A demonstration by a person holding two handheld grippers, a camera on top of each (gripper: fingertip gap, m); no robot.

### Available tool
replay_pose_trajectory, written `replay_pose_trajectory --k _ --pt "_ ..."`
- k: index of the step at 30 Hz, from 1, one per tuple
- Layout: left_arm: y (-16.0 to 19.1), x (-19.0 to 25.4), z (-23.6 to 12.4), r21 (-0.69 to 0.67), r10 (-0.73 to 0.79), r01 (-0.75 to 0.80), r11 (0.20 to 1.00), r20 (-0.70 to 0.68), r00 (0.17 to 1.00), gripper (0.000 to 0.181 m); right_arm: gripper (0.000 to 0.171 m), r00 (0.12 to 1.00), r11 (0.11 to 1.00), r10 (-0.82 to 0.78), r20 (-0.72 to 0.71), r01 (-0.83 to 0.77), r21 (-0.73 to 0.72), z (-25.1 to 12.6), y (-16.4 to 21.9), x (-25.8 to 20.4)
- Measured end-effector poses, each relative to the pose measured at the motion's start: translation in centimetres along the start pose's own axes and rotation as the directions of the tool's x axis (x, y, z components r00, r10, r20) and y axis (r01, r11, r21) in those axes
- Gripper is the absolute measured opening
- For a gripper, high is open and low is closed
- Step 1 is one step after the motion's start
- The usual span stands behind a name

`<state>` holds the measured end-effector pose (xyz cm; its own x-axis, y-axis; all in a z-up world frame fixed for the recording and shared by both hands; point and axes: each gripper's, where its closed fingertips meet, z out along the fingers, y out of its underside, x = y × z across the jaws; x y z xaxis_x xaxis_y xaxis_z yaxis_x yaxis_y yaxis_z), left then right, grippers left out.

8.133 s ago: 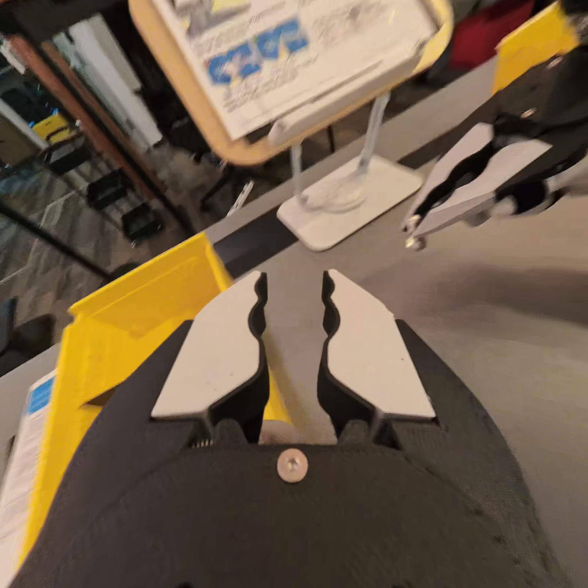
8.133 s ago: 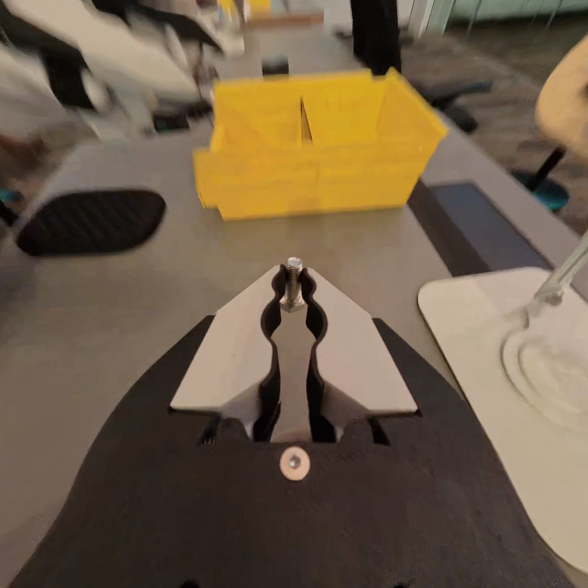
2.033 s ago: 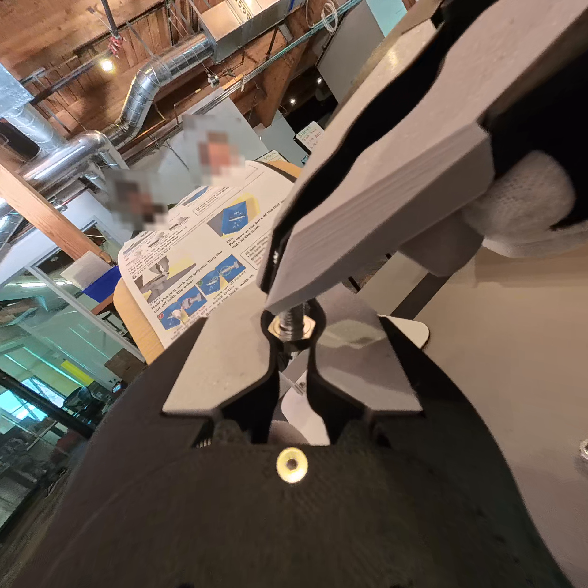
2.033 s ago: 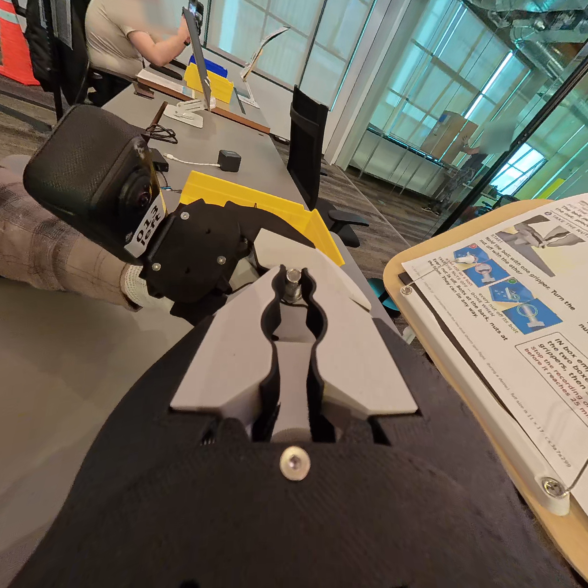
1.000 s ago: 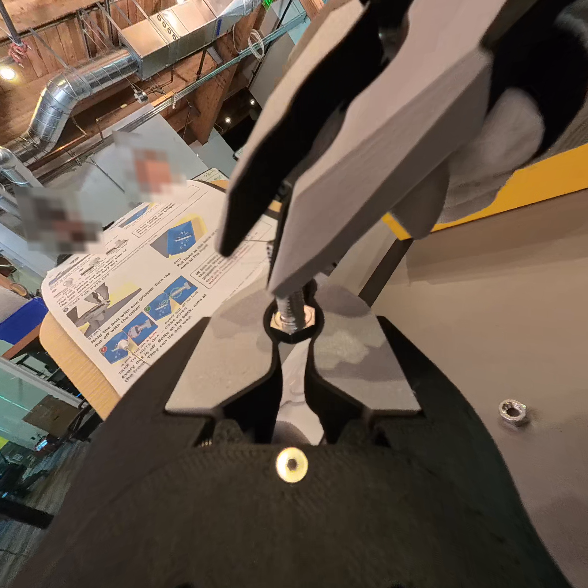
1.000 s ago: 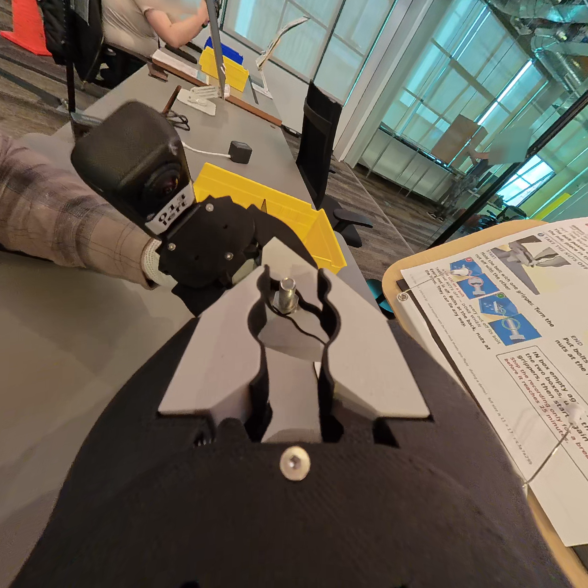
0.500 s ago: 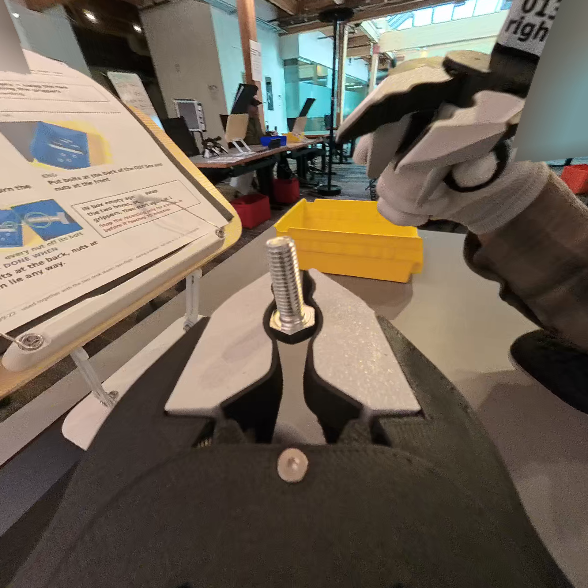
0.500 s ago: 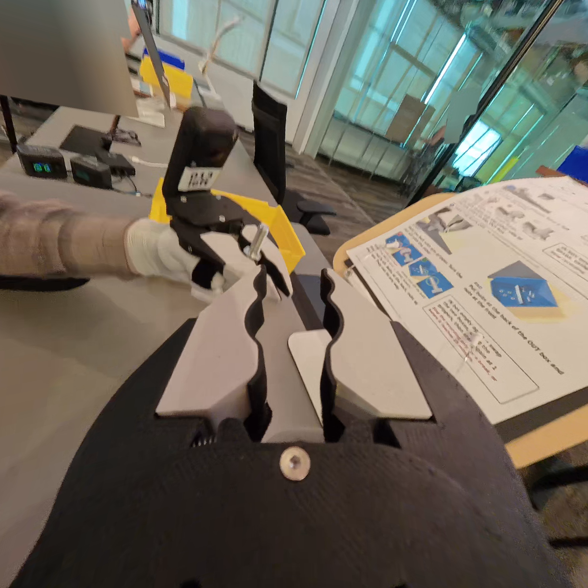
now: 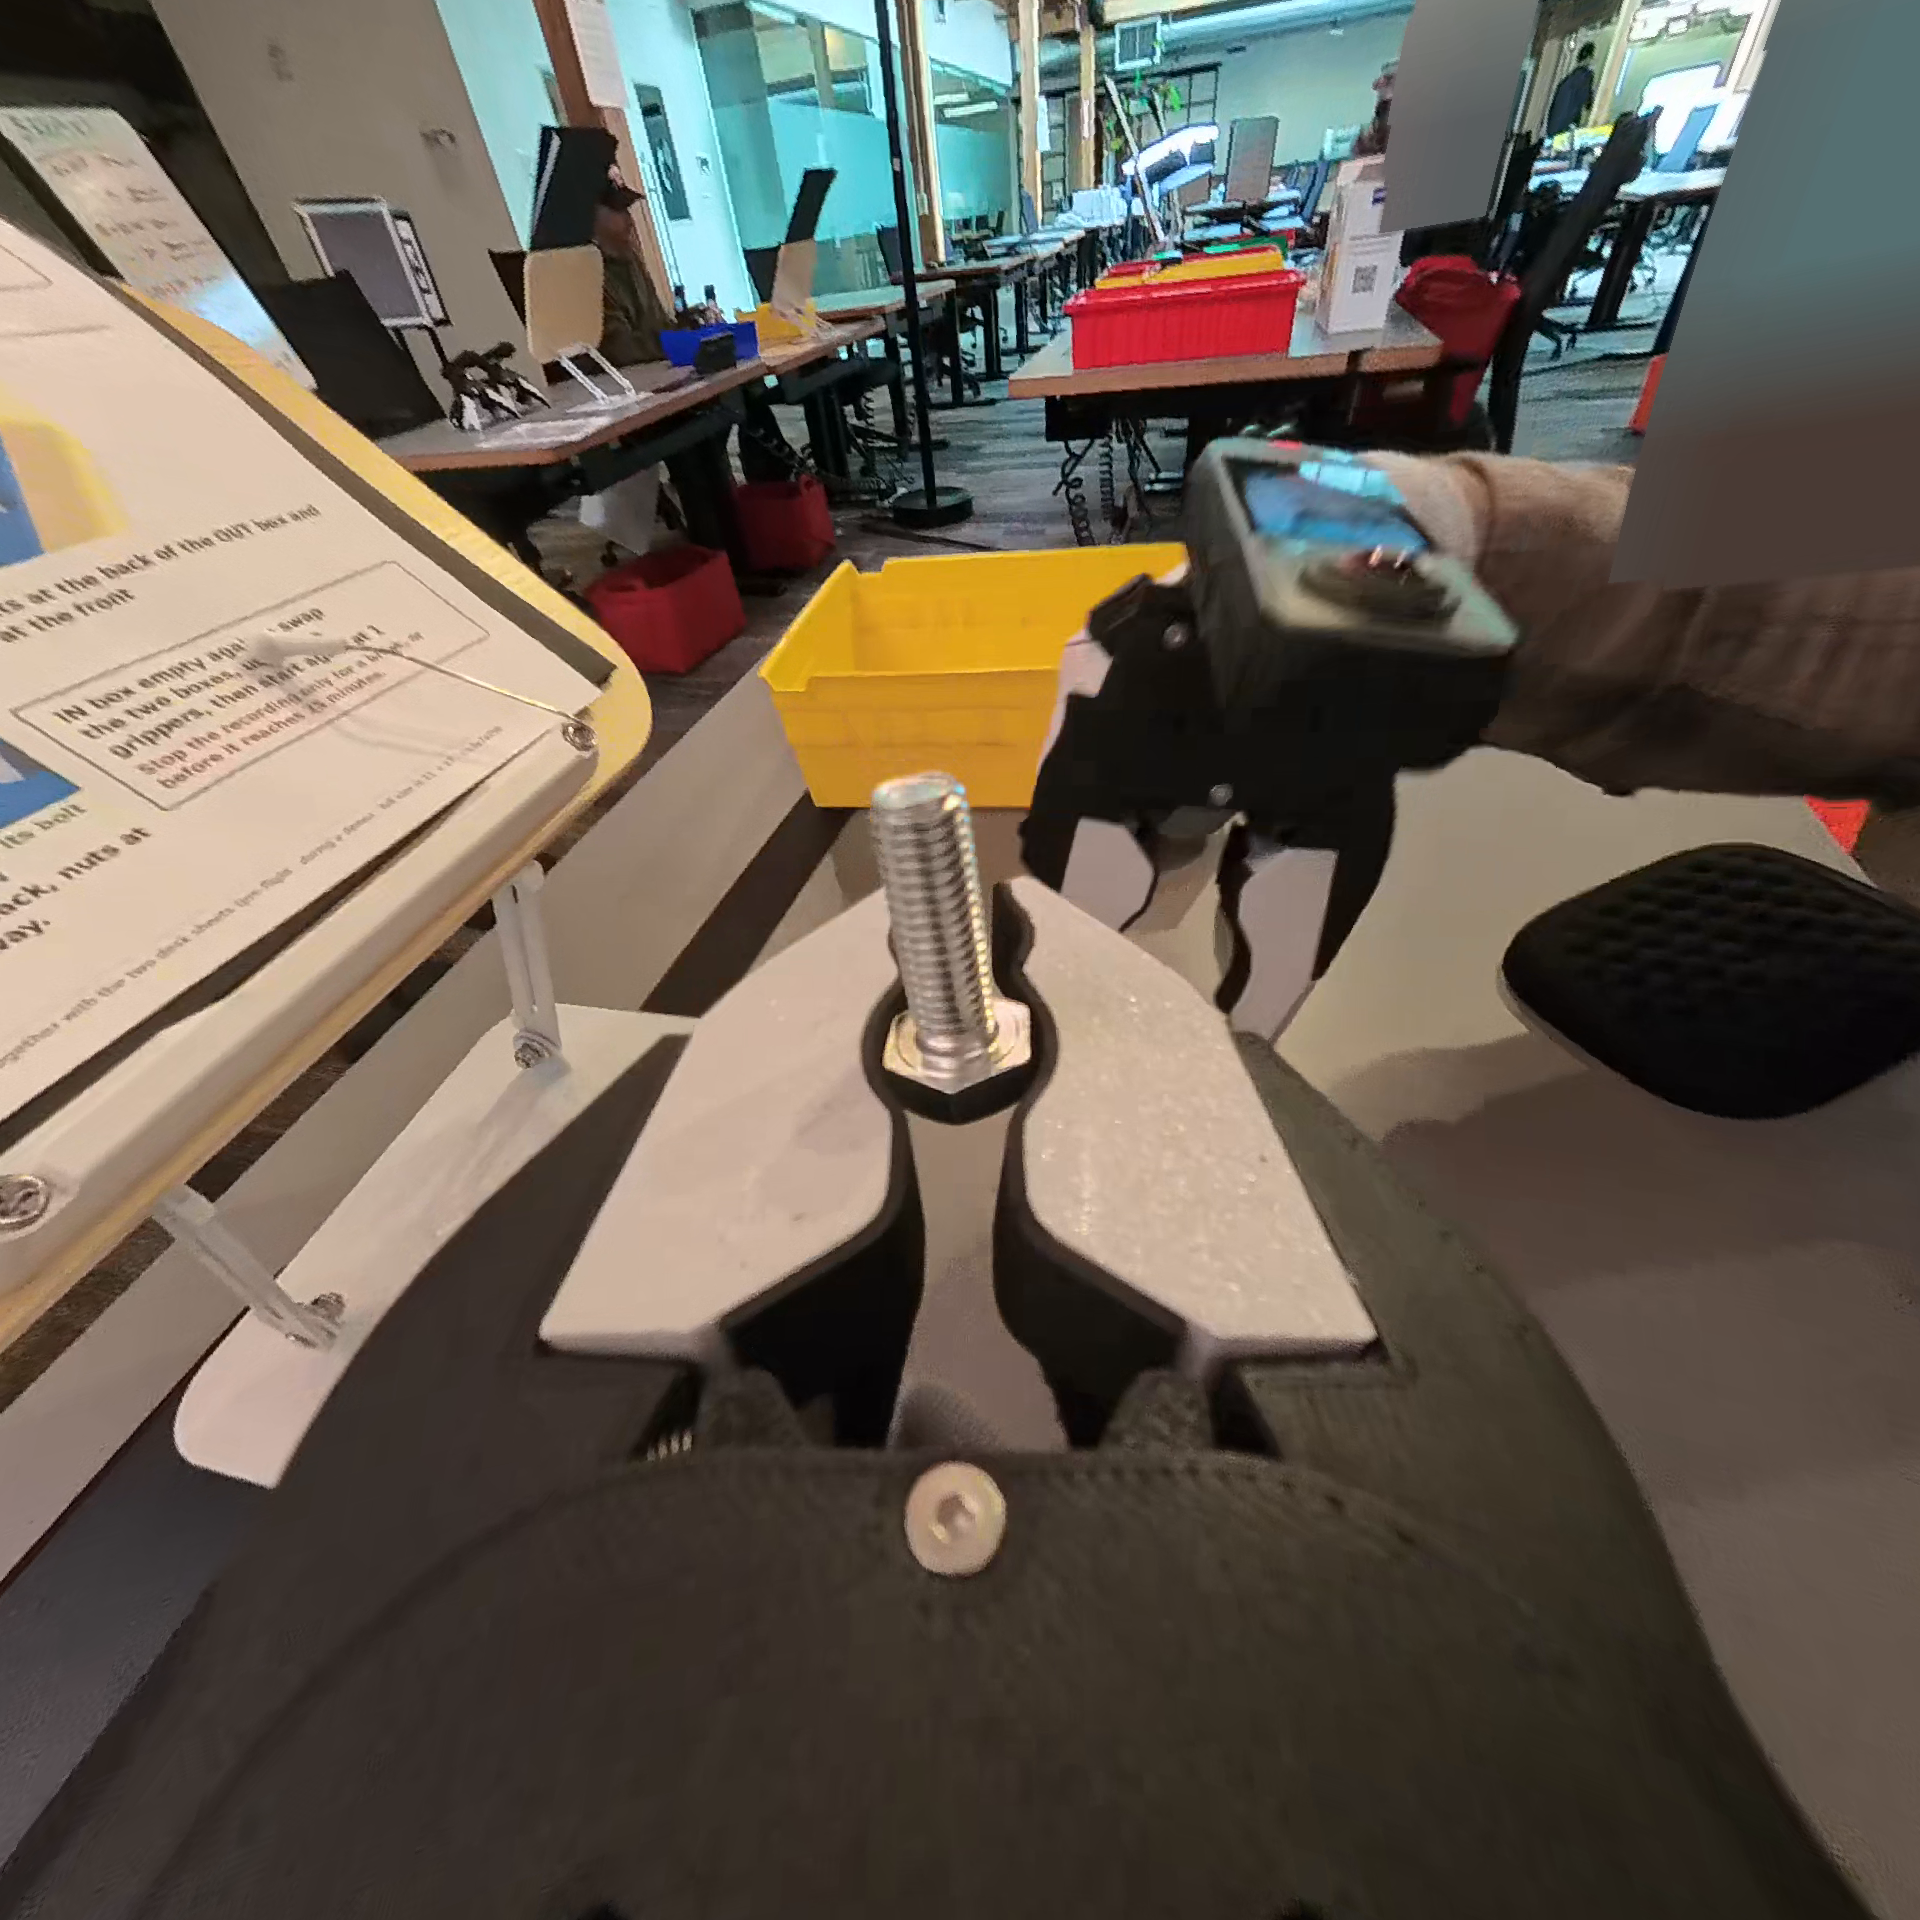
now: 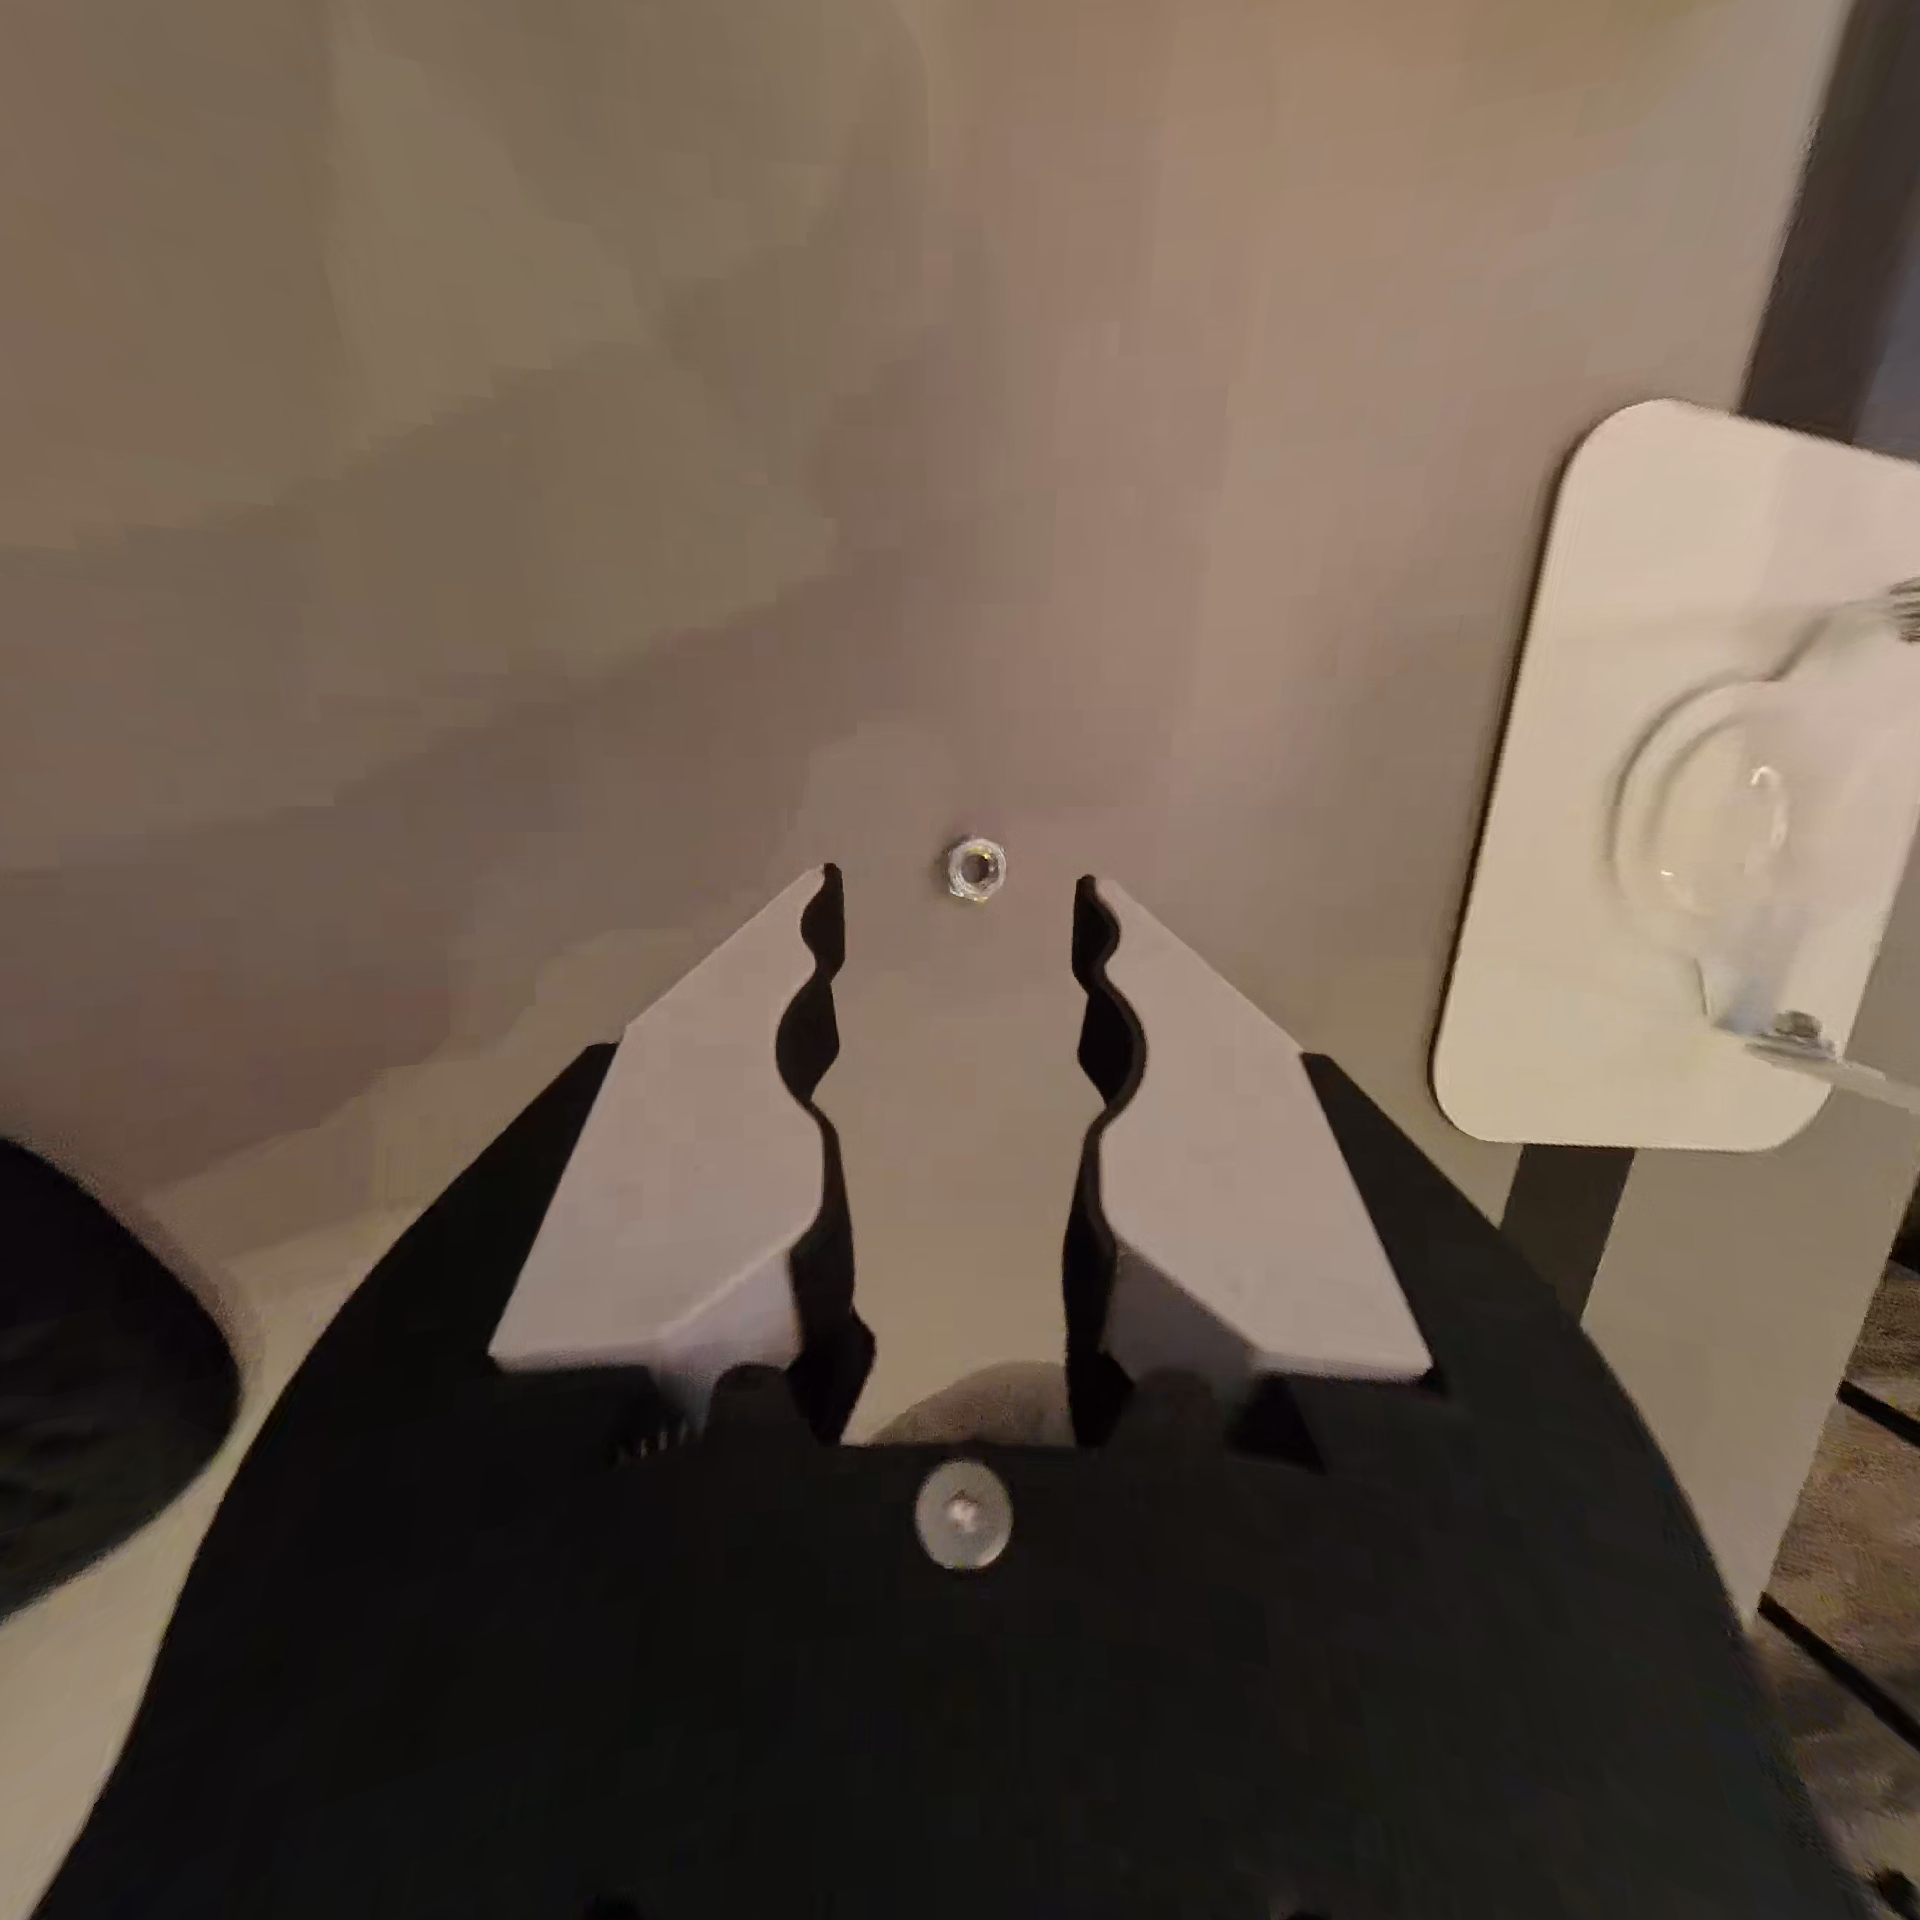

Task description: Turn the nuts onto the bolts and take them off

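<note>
On the pale grey surface (image 10: pixel 520 520) a small silver hex nut (image 10: pixel 977 870) lies flat, just ahead of the right gripper (image 10: pixel 956 883), whose jaws hang released and empty above it. The left gripper (image 9: pixel 956 997) has its jaws clenched on the hex head of a threaded steel bolt (image 9: pixel 928 904), shank upright. The nut looks light, hard and slick — likely to skate or flip if pinched off-centre, so the flats are the place to take it. Bare room surrounds it; the white stand base (image 10: pixel 1662 790) sits well to the right, the yellow plastic bin (image 9: pixel 914 686) beyond the bolt.
</note>
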<state>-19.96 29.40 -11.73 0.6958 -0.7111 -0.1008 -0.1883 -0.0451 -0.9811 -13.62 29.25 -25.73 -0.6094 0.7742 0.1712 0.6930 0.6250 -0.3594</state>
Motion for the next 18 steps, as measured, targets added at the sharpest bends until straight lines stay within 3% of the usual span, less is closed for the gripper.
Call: replay_pose_trajectory --k 2,8,18 --pt "0.5 0.0 0.0 -0.025 0.017 -0.017 1.000 0.000 1.000 0.011 0.041 0.998 0.998 -0.035 0.043 0.038 -0.060 1.6 1.0 0.1" --pt "0.6 0.1 -0.8 -0.057 0.041 -0.042 0.998 -0.022 0.999 0.011 0.035 0.984 0.994 -0.072 0.163 0.084 -0.065 4.8 2.1 0.4" --pt "0.9 -0.2 -1.0 -0.068 0.040 -0.041 0.997 -0.018 0.999 0.011 0.015 0.980 0.994 -0.063 0.190 0.079 -0.078 6.3 3.0 0.7"
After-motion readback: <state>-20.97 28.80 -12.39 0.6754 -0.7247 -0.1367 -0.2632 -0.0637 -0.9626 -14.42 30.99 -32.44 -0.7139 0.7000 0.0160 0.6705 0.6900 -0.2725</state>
